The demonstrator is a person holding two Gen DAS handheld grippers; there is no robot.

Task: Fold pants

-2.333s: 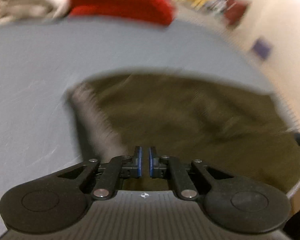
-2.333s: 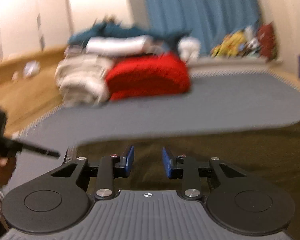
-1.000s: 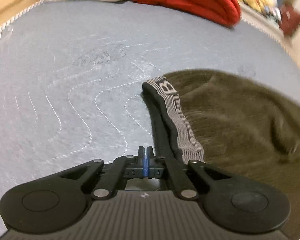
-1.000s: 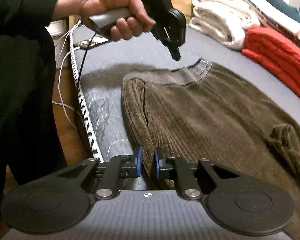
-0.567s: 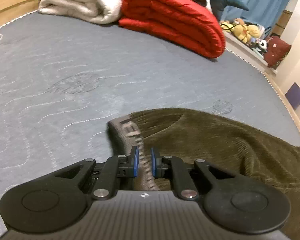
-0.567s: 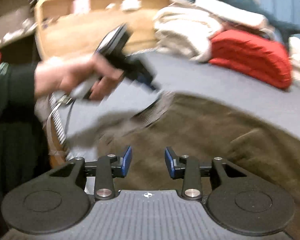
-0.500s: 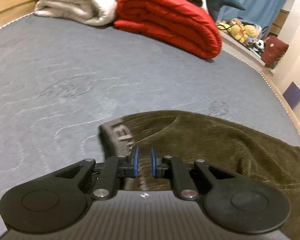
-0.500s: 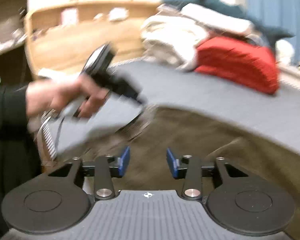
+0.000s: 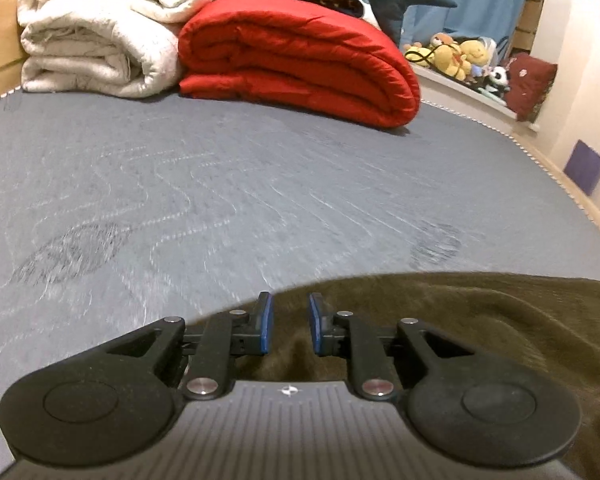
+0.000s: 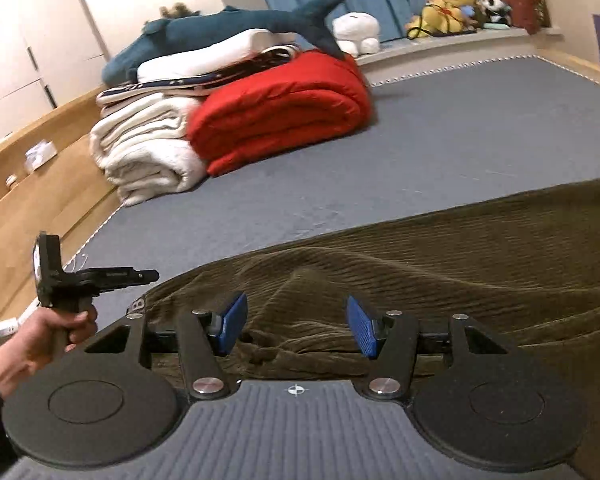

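Olive-brown corduroy pants [image 10: 440, 256] lie spread on the grey mattress [image 10: 440, 128], with the waistband corner at the left. My right gripper [image 10: 296, 324] is open wide and empty just above the rumpled cloth. My left gripper [image 9: 289, 326] is open a little with nothing between its pads, above the pants' edge [image 9: 480, 312]. The left gripper also shows in the right wrist view [image 10: 100, 278], held in a hand at the pants' left end.
A folded red quilt [image 9: 300, 56] and a folded white blanket [image 9: 96, 36] stand at the far side of the mattress [image 9: 220, 184], with a blue shark plush [image 10: 220, 28] on top. Stuffed toys [image 9: 456, 56] sit on a ledge. A wooden bed frame [image 10: 32, 200] runs along the left.
My right gripper has opened wider and turned toward the bed's far side. My left gripper has opened a little and dropped lower over the pants' edge; the waistband has left its view.
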